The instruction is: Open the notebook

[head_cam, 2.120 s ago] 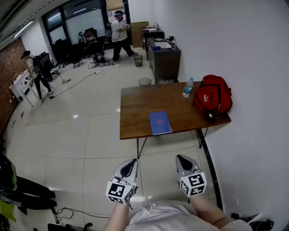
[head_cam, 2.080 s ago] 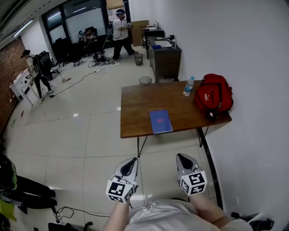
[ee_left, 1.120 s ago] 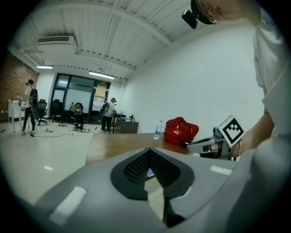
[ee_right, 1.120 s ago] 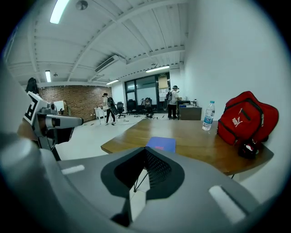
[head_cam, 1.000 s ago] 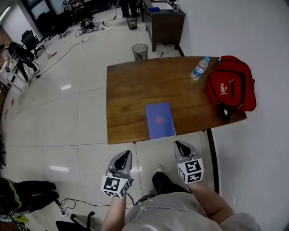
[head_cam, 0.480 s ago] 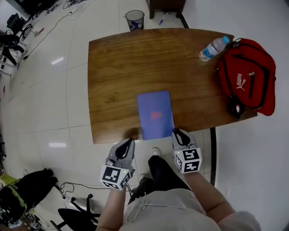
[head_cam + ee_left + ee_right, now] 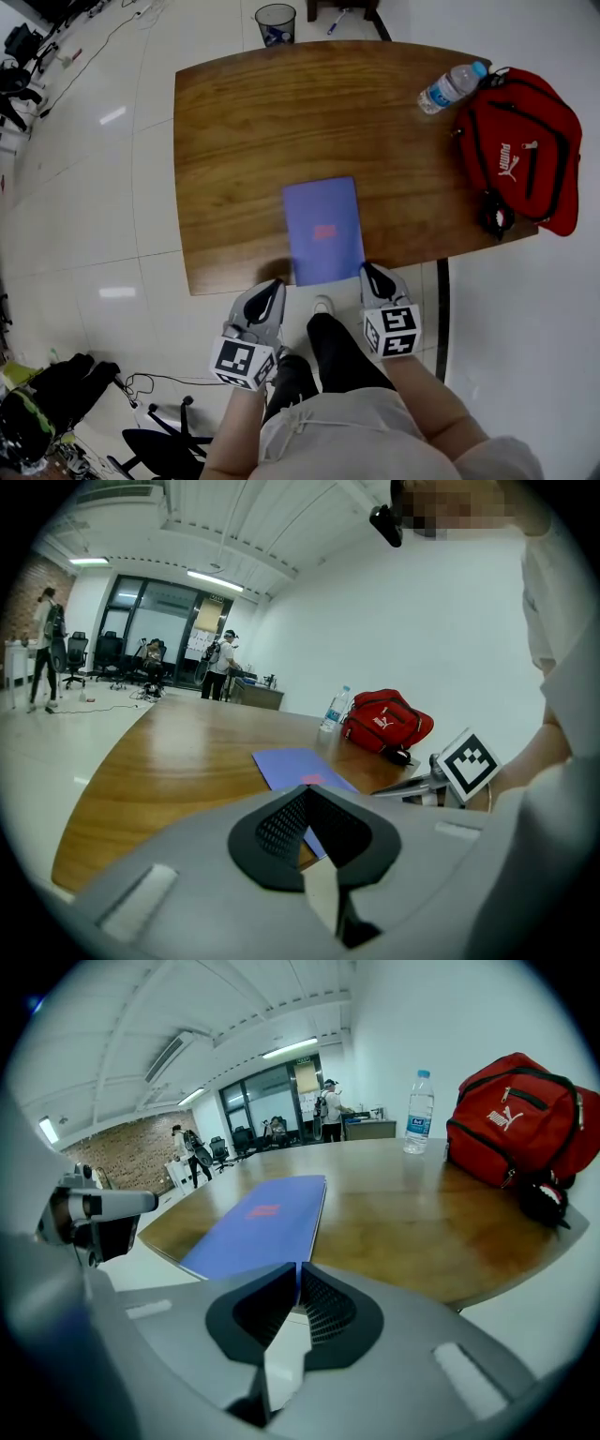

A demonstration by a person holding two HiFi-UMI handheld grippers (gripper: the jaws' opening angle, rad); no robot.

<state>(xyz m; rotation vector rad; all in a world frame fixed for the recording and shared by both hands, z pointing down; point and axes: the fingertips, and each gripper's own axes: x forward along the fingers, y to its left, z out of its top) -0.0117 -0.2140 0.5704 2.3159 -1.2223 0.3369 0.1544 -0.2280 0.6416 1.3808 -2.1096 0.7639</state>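
A closed blue-purple notebook (image 7: 323, 230) with a small red mark lies flat on the brown wooden table (image 7: 234, 141), its near end at the table's front edge. My left gripper (image 7: 272, 285) hovers just off that edge, left of the notebook's near corner, shut with nothing in it. My right gripper (image 7: 371, 271) is at the notebook's near right corner, also shut and empty. The left gripper view has the notebook (image 7: 295, 766) ahead beyond the closed tips (image 7: 305, 790). From the right gripper view the notebook (image 7: 262, 1218) lies ahead and left of the closed tips (image 7: 297, 1267).
A red backpack (image 7: 520, 150) with a black pouch (image 7: 495, 217) sits at the table's right end, a water bottle (image 7: 452, 86) beside it. A waste bin (image 7: 275, 21) stands on the floor beyond the table. Black bags (image 7: 47, 412) lie on the floor, left. People stand far off (image 7: 220, 658).
The view has closed in on the table, now seen from above. Both grippers have moved forward to the table's front edge, either side of the notebook's near end.
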